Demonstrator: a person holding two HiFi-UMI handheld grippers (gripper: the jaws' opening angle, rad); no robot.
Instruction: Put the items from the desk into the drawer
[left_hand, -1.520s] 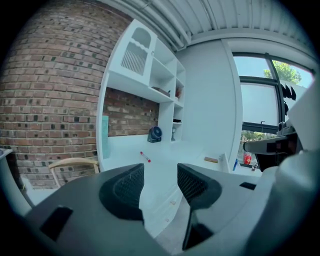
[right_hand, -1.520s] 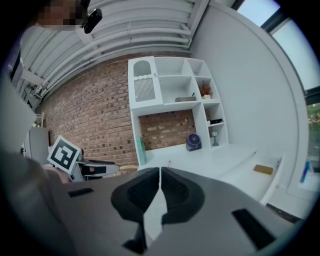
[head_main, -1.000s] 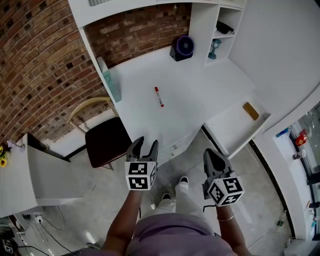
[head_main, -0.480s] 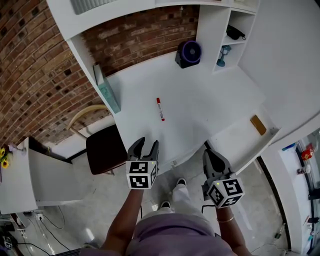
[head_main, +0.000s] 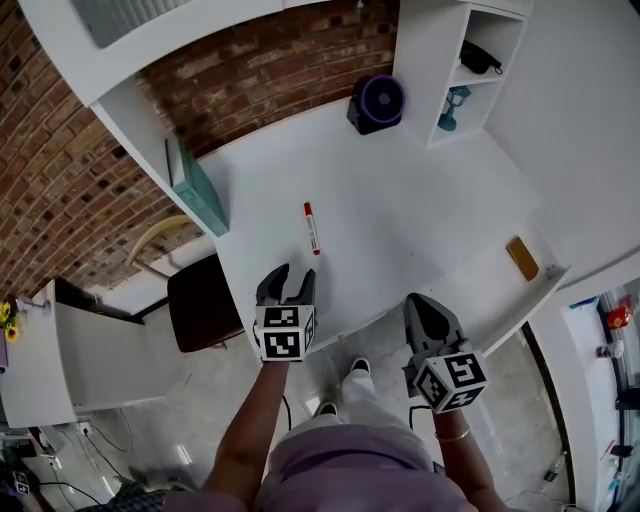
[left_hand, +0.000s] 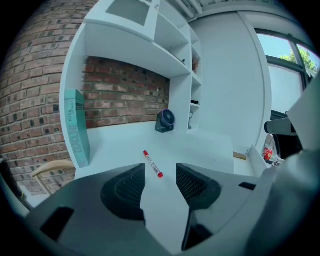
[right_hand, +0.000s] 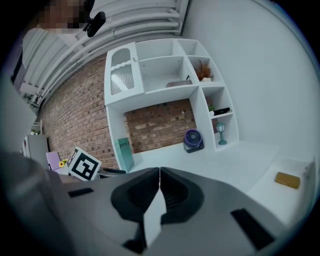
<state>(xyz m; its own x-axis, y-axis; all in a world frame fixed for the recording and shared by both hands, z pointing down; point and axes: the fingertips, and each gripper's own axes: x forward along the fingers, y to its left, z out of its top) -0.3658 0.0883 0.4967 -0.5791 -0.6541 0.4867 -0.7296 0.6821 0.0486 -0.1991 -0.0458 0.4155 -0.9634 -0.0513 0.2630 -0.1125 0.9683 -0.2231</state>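
Note:
A red-capped marker (head_main: 312, 228) lies alone on the white desk (head_main: 400, 210), and also shows in the left gripper view as the marker (left_hand: 152, 164) just beyond the jaws. My left gripper (head_main: 288, 284) hovers open at the desk's near edge, short of the marker, with nothing between its fingers. My right gripper (head_main: 424, 308) is shut and empty, held in front of the desk near the open drawer (head_main: 488, 286). A small brown block (head_main: 522, 258) lies in the drawer, also seen as the brown block (right_hand: 287, 179) at the right.
A purple fan (head_main: 378, 100) stands at the desk's back beside a shelf unit holding a small teal lamp (head_main: 457, 107). A teal book (head_main: 198, 185) leans at the desk's left end. A dark-seated chair (head_main: 205, 300) stands left of me. Brick wall behind.
The head view has shifted, and the desk now sits closer to both grippers. The left gripper's tips have come nearer the marker. Jaw states are unchanged.

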